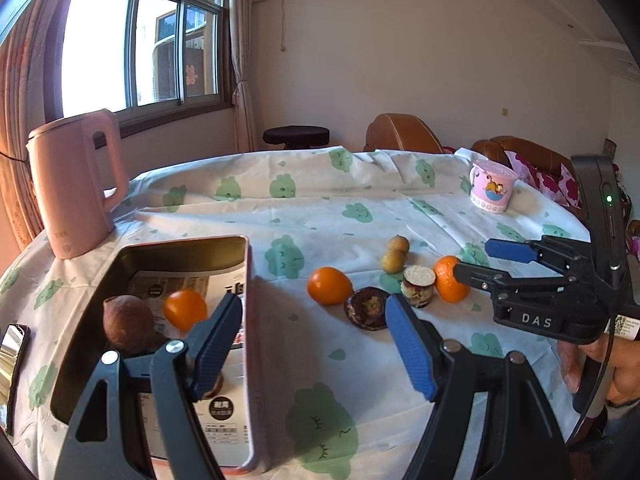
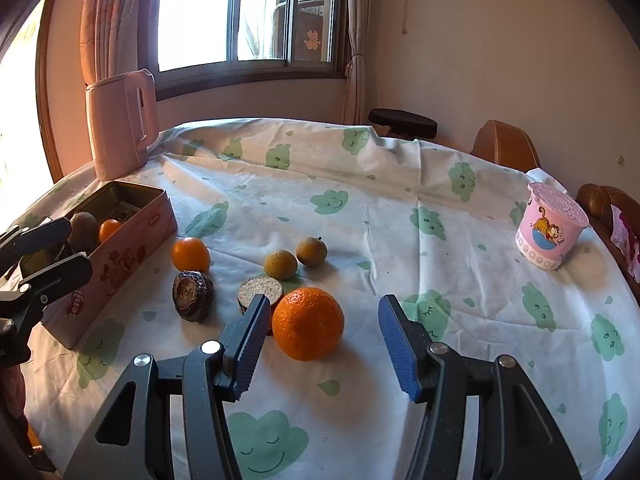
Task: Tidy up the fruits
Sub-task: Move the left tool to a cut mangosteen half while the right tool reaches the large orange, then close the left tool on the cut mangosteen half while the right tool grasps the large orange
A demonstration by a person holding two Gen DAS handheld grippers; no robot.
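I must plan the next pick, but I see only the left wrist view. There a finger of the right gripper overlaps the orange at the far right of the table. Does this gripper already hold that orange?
Observer: No. In the right wrist view the right gripper has open jaws. The orange lies on the cloth at their tips, close to one finger and with a clear gap to the other.
Operator: Is anything crowding it there?
Observer: Yes, the cut fruit piece sits right beside it, partly hidden behind that near finger.
Operator: And the tin, is its outer side marked?
Observer: Its pink side wall bears cartoon prints and lettering.
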